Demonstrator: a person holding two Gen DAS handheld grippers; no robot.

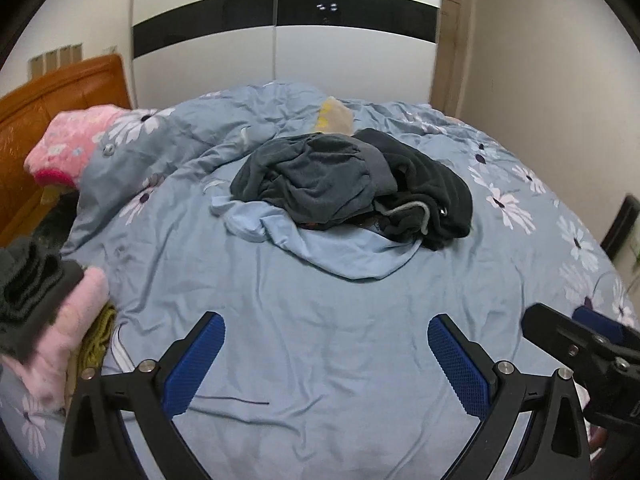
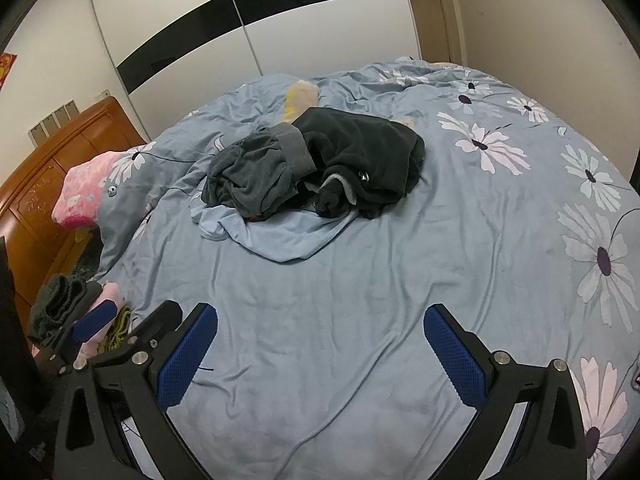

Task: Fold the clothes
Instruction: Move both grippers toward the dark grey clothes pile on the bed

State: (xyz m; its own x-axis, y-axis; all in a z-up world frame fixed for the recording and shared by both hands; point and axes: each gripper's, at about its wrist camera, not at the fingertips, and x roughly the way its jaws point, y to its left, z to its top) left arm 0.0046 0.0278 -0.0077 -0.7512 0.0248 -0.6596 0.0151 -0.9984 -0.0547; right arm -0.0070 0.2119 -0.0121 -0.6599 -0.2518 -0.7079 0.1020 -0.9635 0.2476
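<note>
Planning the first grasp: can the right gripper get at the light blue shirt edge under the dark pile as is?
Probably yes. The right gripper has its jaws wide and empty, only bare bedcover lies ahead, and the light blue shirt sticks out on the near side of the dark pile.

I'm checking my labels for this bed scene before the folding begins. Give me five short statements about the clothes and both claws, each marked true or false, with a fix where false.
1. The left claw is open with nothing between its pads. True.
2. The right claw is shut on the light blue shirt. False: it is open and empty, short of the pile.
3. The dark grey garment lies partly on the light blue shirt. True.
4. The black hoodie is folded flat. False: it lies crumpled, drawstring showing.
5. The clothes pile sits on a bare wooden floor. False: it sits on the blue floral duvet.
</note>
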